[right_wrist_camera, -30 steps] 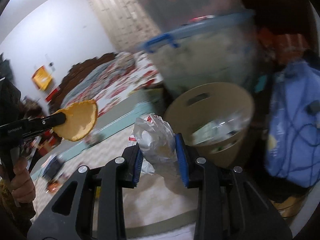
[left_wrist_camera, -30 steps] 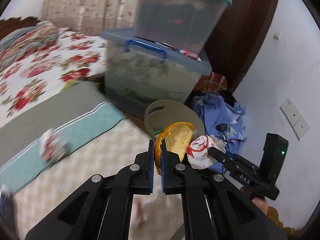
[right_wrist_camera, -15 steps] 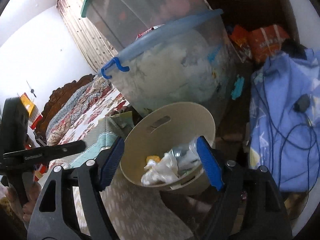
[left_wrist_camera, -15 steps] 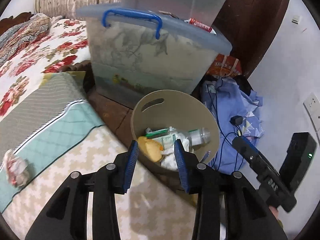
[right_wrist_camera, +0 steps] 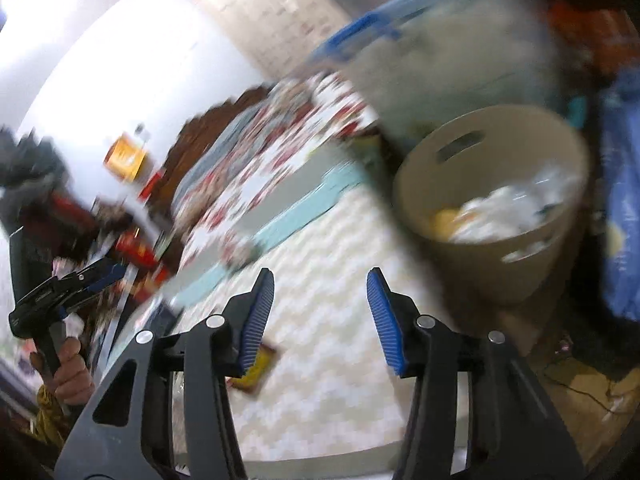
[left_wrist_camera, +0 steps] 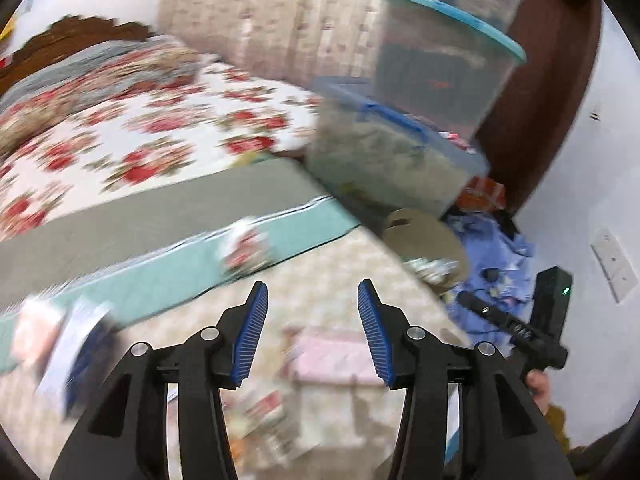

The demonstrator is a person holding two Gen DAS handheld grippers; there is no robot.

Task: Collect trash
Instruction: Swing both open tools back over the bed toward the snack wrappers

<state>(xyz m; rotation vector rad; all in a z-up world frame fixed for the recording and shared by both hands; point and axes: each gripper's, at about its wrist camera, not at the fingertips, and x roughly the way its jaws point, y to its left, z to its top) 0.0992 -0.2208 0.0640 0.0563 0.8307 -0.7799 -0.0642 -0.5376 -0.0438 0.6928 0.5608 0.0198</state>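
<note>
A beige trash bin (right_wrist_camera: 520, 264) stands right of the patterned mat, holding white wrappers and a yellow scrap (right_wrist_camera: 444, 218); it also shows small in the left wrist view (left_wrist_camera: 424, 232). My left gripper (left_wrist_camera: 312, 284) is over the mat, jaws opening, nothing between them. A crumpled red-and-white wrapper (left_wrist_camera: 246, 248) lies ahead of it, a pink paper (left_wrist_camera: 332, 356) just below it. My right gripper (right_wrist_camera: 321, 271) hovers left of the bin, jaws closing on nothing. A yellow packet (right_wrist_camera: 256, 368) lies under its left finger.
Stacked clear storage boxes (left_wrist_camera: 400, 160) stand behind the bin, with blue cloth and cables (left_wrist_camera: 492, 240) to its right by the wall. A floral bed (left_wrist_camera: 140, 140) fills the left. More printed wrappers (left_wrist_camera: 272, 412) and a blue-white packet (left_wrist_camera: 76, 344) lie on the mat.
The left gripper let go of the orange scrap and the right of the crumpled plastic; both pieces landed in the bin. Both grippers then swung left, away from the bin, over the mat.
</note>
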